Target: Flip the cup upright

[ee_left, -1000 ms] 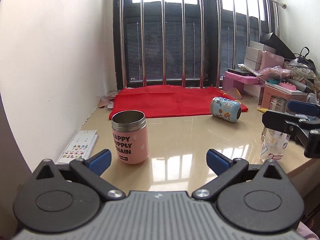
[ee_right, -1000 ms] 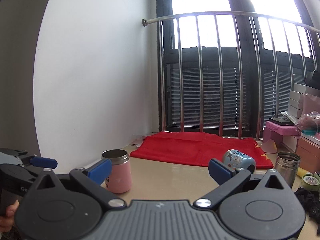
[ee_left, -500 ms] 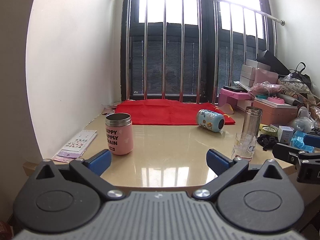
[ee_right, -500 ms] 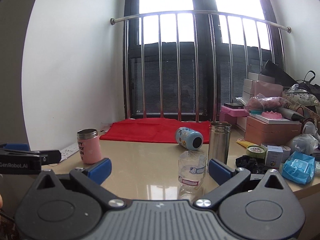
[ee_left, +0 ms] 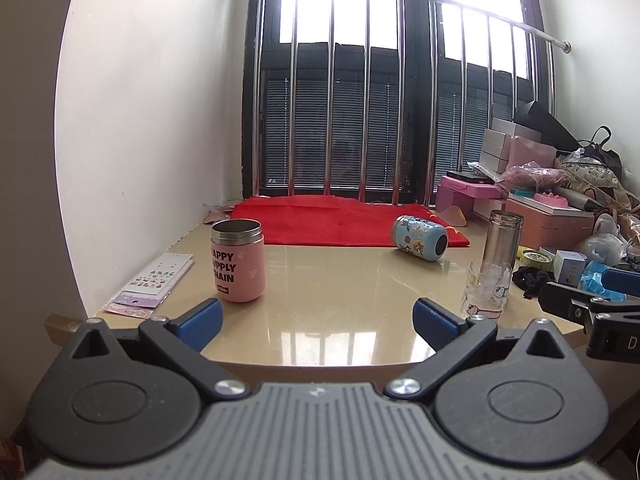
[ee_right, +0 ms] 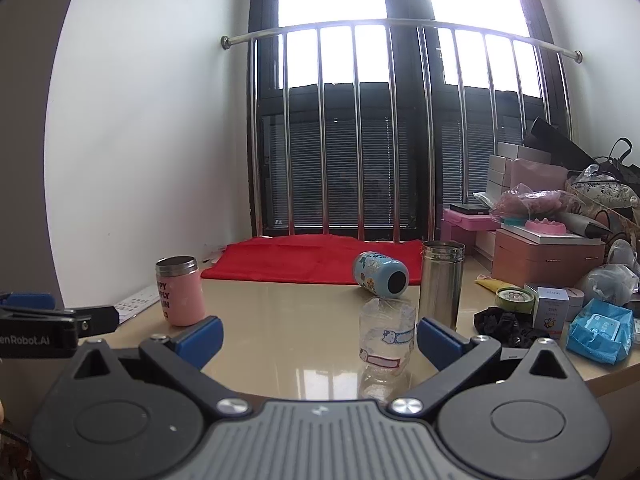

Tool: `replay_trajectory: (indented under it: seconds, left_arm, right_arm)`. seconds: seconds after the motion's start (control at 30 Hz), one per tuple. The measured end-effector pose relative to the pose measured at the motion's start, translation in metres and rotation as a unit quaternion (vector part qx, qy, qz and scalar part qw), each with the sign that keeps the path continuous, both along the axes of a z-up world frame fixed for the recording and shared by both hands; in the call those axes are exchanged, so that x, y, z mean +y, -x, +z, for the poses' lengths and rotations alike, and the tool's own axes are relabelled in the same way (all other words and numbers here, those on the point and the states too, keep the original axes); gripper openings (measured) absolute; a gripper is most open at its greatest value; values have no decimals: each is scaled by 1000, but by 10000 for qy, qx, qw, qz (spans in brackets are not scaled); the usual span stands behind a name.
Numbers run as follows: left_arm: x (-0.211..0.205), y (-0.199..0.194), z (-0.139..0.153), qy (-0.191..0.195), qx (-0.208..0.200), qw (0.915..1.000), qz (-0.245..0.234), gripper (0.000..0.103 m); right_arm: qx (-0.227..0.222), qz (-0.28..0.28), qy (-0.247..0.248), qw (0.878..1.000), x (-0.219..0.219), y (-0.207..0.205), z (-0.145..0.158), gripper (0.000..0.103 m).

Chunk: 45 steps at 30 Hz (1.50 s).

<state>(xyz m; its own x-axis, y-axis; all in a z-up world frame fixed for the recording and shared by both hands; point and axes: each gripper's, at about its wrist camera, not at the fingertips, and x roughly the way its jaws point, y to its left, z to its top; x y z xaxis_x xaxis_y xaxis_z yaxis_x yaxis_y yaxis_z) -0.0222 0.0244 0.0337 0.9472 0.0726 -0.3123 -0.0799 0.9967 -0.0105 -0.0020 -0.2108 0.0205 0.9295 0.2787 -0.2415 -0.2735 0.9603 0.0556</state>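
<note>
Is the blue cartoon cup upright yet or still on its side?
On its side: the blue cup lies on the table, dark opening facing the camera.

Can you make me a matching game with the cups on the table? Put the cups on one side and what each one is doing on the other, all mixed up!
Things:
1. pink cup
2. blue cartoon cup
3. steel tumbler
4. clear bottle

States:
A. lying on its side by the red cloth
B. stands nearest the right tongs
C. upright, black letters on it
D. upright, plain and shiny

Pairs: 1-C, 2-A, 3-D, 4-B
</note>
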Motion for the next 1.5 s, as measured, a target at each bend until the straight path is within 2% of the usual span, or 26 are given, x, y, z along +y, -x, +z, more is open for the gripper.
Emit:
replay_trajectory:
  seconds: [1.5]
  left_arm:
    - [-2, 4, -1, 13, -34, 10000, -48, 103]
  right_arm:
    - [23, -23, -12, 10000, 1, -1, -1, 103]
